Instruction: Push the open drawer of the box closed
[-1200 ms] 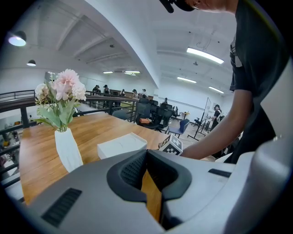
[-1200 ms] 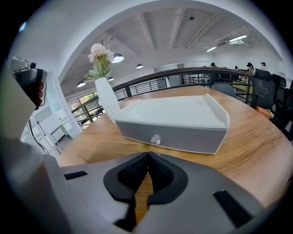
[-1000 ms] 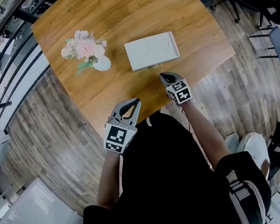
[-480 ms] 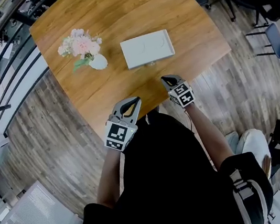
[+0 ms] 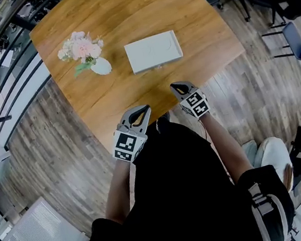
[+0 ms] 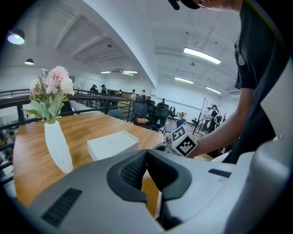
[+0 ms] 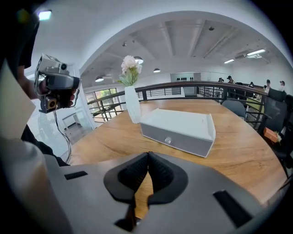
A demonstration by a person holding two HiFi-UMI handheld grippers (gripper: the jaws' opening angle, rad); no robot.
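A wooden table (image 5: 120, 7) carries a white box (image 5: 153, 51) about midway along it, closer to the near edge than the far one. To the left of the box, apart from it, stands a white vase (image 5: 101, 67) of pale pink flowers (image 5: 78, 48).

The drawer (image 7: 176, 139) is in the box's front face, which is turned toward the near edge. A small knob (image 7: 168, 140) sits in the middle of it. From the right gripper view the drawer front looks flush with the box body, pushed in.

The left tongs (image 5: 140, 110) are held over the near edge of the table, toward its left end and well apart from the box. Their jaws are pressed together at the tips with nothing between them (image 6: 146, 151).

The right tongs (image 5: 174, 86) hover over the near edge just in front of the box, pointing at the drawer front without touching it. Their jaws are likewise closed tip to tip and empty (image 7: 148, 153).

Each pair of tongs carries a cube with square markers, the left (image 5: 127, 145) and the right (image 5: 196, 103).
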